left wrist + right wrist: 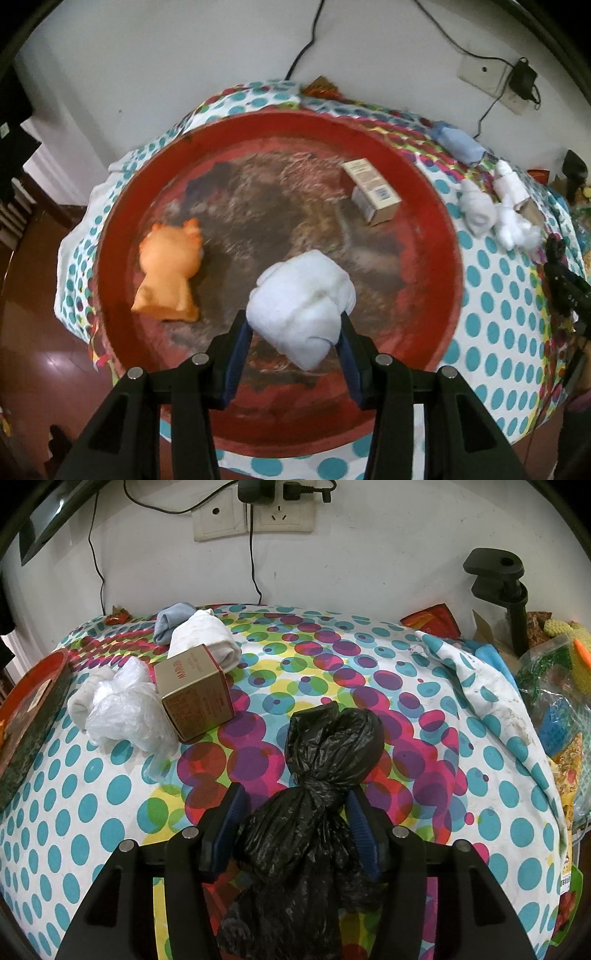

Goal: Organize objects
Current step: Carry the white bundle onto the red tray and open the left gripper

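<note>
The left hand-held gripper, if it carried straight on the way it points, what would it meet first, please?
Probably the red tray's bare worn floor. The left hand-held gripper, clamped on a rolled white cloth, points steeply down between the orange toy and the small box. Depth is uncertain.

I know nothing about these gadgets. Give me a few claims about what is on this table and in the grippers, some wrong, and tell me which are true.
1. The left gripper holds a rolled white cloth over the red tray. True.
2. An orange toy animal lies in the tray. True.
3. The tray holds no box. False: a small cardboard box lies in it.
4. A black plastic bag lies between the fingers of the right gripper. True.
5. The tablecloth is plain white. False: it is covered in coloured dots.
6. The wall sockets are all unused. False: plugs sit in them.
</note>
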`<move>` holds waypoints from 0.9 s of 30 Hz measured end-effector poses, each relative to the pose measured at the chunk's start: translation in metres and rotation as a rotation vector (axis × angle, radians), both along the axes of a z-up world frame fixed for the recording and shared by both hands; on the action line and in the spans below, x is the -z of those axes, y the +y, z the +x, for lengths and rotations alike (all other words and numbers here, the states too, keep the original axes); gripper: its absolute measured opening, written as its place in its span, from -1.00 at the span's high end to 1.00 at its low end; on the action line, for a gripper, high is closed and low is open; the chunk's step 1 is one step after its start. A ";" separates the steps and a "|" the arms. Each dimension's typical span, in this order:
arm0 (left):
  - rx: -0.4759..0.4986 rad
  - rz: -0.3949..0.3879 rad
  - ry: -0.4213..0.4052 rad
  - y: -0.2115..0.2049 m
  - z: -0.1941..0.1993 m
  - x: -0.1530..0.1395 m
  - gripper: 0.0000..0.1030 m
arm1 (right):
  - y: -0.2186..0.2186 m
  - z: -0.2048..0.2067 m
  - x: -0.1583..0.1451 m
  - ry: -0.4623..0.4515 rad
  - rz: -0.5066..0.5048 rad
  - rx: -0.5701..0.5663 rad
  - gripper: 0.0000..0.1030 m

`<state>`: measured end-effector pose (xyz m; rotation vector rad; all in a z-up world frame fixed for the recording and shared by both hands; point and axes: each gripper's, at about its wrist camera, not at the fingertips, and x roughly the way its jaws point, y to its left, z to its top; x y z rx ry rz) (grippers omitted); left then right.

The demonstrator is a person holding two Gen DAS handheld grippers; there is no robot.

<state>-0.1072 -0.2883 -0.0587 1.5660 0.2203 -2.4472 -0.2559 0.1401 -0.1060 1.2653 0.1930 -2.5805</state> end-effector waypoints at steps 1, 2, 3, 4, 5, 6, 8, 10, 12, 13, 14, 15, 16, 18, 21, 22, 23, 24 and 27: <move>-0.001 -0.004 -0.002 -0.002 0.002 0.001 0.11 | 0.000 0.000 0.000 0.000 0.000 0.000 -0.05; -0.003 -0.004 -0.002 -0.004 0.003 0.002 0.11 | -0.001 0.000 0.000 0.000 0.000 0.000 -0.05; -0.007 -0.004 -0.006 -0.006 0.005 0.003 0.11 | -0.001 0.000 0.000 0.000 0.000 0.000 -0.06; -0.008 -0.002 -0.009 -0.008 0.007 0.004 0.11 | 0.000 0.000 0.000 0.000 0.001 0.000 -0.06; -0.009 -0.002 -0.007 -0.010 0.008 0.004 0.11 | -0.001 -0.001 0.000 0.000 0.000 -0.001 -0.06; -0.010 -0.006 -0.009 -0.011 0.010 0.005 0.11 | 0.001 -0.001 0.000 0.000 0.000 0.000 -0.06; -0.007 -0.019 -0.013 -0.014 0.013 0.006 0.11 | 0.000 -0.001 0.000 0.000 0.000 -0.001 -0.07; -0.006 -0.022 -0.015 -0.016 0.014 0.007 0.11 | 0.000 -0.001 0.001 0.000 0.001 -0.001 -0.07; -0.013 -0.024 -0.015 -0.020 0.017 0.009 0.11 | 0.001 -0.001 0.000 0.000 0.000 0.001 -0.08; -0.016 -0.024 -0.015 -0.023 0.017 0.009 0.11 | 0.000 -0.002 0.000 -0.001 0.001 0.002 -0.09; -0.019 -0.022 -0.018 -0.026 0.018 0.011 0.11 | 0.000 -0.002 0.000 -0.001 0.002 0.003 -0.09; -0.026 -0.023 -0.021 -0.029 0.019 0.011 0.11 | 0.001 -0.003 0.001 -0.001 0.003 0.005 -0.10; -0.031 -0.024 -0.019 -0.031 0.020 0.012 0.11 | 0.000 -0.003 0.000 -0.001 0.003 0.006 -0.10; -0.041 -0.023 -0.024 -0.038 0.022 0.013 0.11 | 0.000 -0.003 0.001 -0.001 0.004 0.008 -0.12; -0.052 -0.010 -0.022 -0.046 0.025 0.013 0.11 | 0.000 -0.002 0.001 -0.001 0.006 0.012 -0.14; -0.050 -0.011 -0.019 -0.048 0.026 0.013 0.11 | 0.000 -0.002 0.001 -0.001 0.007 0.014 -0.14; -0.050 -0.018 -0.021 -0.048 0.026 0.012 0.11 | 0.001 -0.003 0.001 -0.001 0.007 0.014 -0.14; -0.047 -0.031 -0.023 -0.049 0.026 0.011 0.11 | 0.000 -0.003 0.001 -0.001 0.008 0.015 -0.15; -0.051 -0.039 -0.033 -0.054 0.024 0.014 0.11 | 0.001 -0.002 0.001 -0.001 0.009 0.016 -0.16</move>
